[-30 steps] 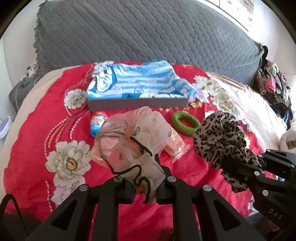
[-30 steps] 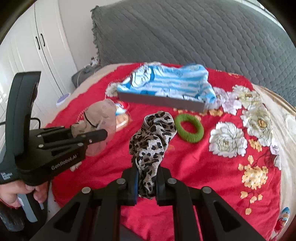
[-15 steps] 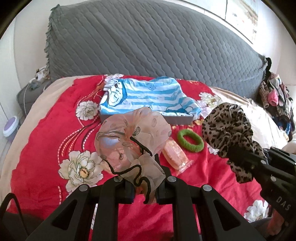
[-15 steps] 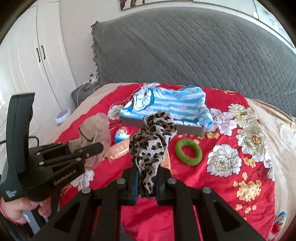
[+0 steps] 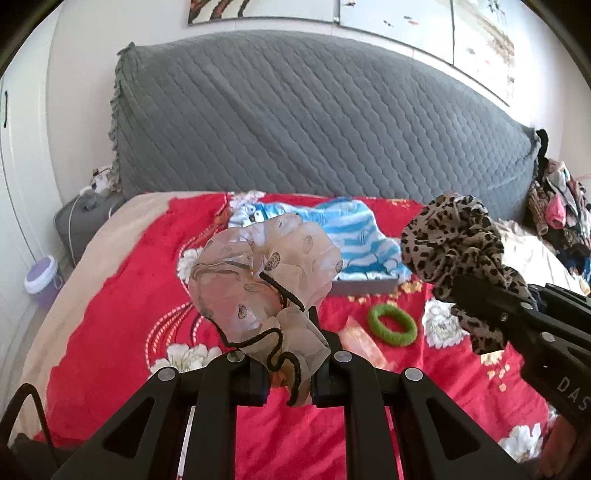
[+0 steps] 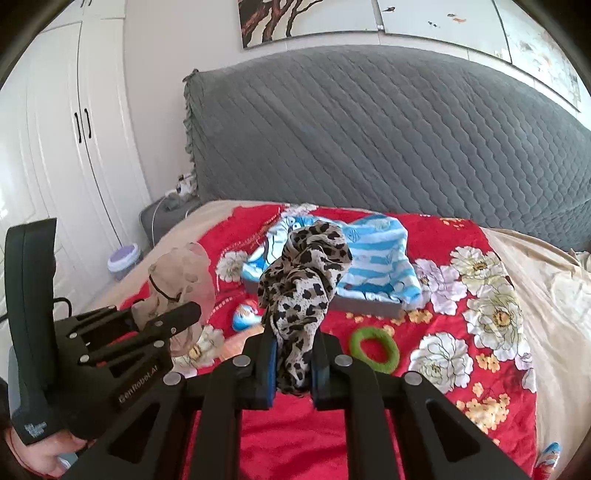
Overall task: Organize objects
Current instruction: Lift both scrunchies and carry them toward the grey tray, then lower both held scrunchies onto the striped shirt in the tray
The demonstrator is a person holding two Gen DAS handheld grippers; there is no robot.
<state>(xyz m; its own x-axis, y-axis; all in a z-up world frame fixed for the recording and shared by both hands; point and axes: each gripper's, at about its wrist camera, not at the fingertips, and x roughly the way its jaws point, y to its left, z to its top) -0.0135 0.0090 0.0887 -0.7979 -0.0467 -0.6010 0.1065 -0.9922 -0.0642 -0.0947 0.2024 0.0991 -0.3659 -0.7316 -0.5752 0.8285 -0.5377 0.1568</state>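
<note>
Gripping a sheer beige black-trimmed scrunchie (image 5: 266, 273) in my left gripper (image 5: 288, 373), I clamp a leopard-print fabric scrunchie (image 6: 303, 280) in my right gripper (image 6: 293, 369) alongside.

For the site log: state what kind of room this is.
Almost certainly a home bedroom. A bed with a red floral blanket backs onto a grey quilted headboard, white wardrobe doors stand to the left, and framed pictures hang on the wall above.

Both claws risen above bed: left claw (image 5: 288, 373) lifting sheer scrunchie (image 5: 266, 277), right claw (image 6: 291, 373) leopard scrunchie (image 6: 303, 273).
</note>
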